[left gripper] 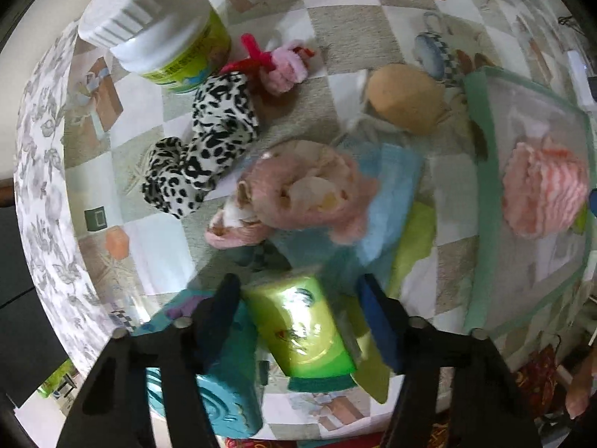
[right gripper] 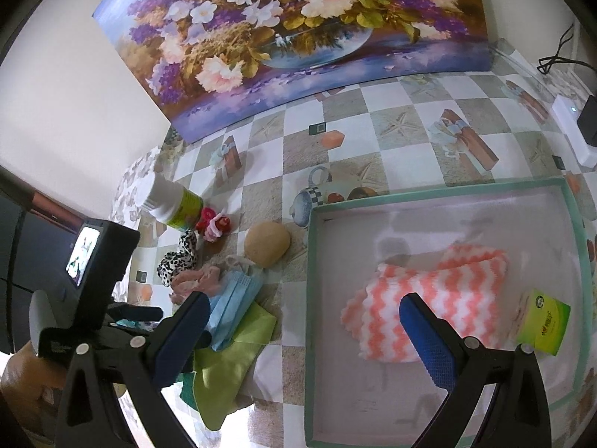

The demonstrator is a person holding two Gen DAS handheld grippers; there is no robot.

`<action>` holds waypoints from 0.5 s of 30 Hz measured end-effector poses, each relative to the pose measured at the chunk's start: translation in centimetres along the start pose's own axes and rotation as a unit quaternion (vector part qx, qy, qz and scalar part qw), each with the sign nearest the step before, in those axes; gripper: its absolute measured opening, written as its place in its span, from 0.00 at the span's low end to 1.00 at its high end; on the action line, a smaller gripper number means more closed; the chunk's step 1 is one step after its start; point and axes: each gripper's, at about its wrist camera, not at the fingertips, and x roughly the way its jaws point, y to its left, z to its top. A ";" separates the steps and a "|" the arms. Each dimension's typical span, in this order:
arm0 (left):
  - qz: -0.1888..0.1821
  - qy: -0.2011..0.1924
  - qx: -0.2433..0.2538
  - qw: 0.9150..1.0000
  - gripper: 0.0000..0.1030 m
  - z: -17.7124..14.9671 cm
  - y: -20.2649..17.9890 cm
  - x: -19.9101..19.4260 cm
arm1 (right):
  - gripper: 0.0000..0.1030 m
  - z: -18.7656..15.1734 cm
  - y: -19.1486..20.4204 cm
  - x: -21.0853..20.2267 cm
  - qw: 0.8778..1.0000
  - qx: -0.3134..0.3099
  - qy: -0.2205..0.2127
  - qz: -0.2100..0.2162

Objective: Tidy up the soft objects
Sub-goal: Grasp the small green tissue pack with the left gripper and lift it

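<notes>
The left gripper (left gripper: 298, 306) points steeply down at the checked tablecloth (left gripper: 335, 30), its jaws part-way apart around a green tissue pack (left gripper: 302, 336). The left pad sits against the pack's edge, while a gap shows beside the blue right pad (left gripper: 377, 321), so a firm grip cannot be confirmed. The pack is blurred and its print is unreadable. Below it lies a teal packet (left gripper: 224, 392), partly hidden by the gripper's black frame.

Just beyond the pack, a pink fuzzy sock (left gripper: 309, 190) rests on a blue face mask (left gripper: 391, 201), which overlaps a lime green cloth (left gripper: 414, 246); how the cloth is folded is hard to tell. To the left lies a black-and-white spotted fabric piece (left gripper: 209, 145), with a small pink and red plush toy (left gripper: 276, 63) near a white-lidded jar (left gripper: 156, 37). A tan round soft object (left gripper: 403, 97) sits near the bin's corner.

The right gripper (right gripper: 302, 321) hovers with its jaws wide apart and nothing between them, over the edge of the green-rimmed bin (right gripper: 309, 298). Inside the bin lie an orange-and-white zigzag towel (right gripper: 429, 298) and a second green tissue pack (right gripper: 544, 328), upright against the right wall. The bin's near side is cut off by the frame. A flower painting (right gripper: 291, 37) leans at the table's far edge.
</notes>
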 end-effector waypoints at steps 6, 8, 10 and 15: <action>0.013 -0.023 0.001 1.000 0.50 -0.6 -1.5 -0.9 | 1.00 0.0 0.0 -0.1 1.000 -0.001 -0.001 0.002; 0.018 -0.033 0.006 0.999 0.49 -1.1 -2.1 -1.1 | 1.00 0.0 -0.1 0.0 1.000 0.000 0.000 0.004; 0.018 -0.042 -0.001 0.999 0.49 -1.6 -2.3 -1.5 | 1.00 -0.1 -0.1 0.0 1.000 0.000 0.002 0.005; 0.013 -0.079 -0.018 0.997 0.48 -3.0 -1.8 -2.5 | 1.00 -0.1 0.1 0.1 1.000 -0.001 0.003 0.008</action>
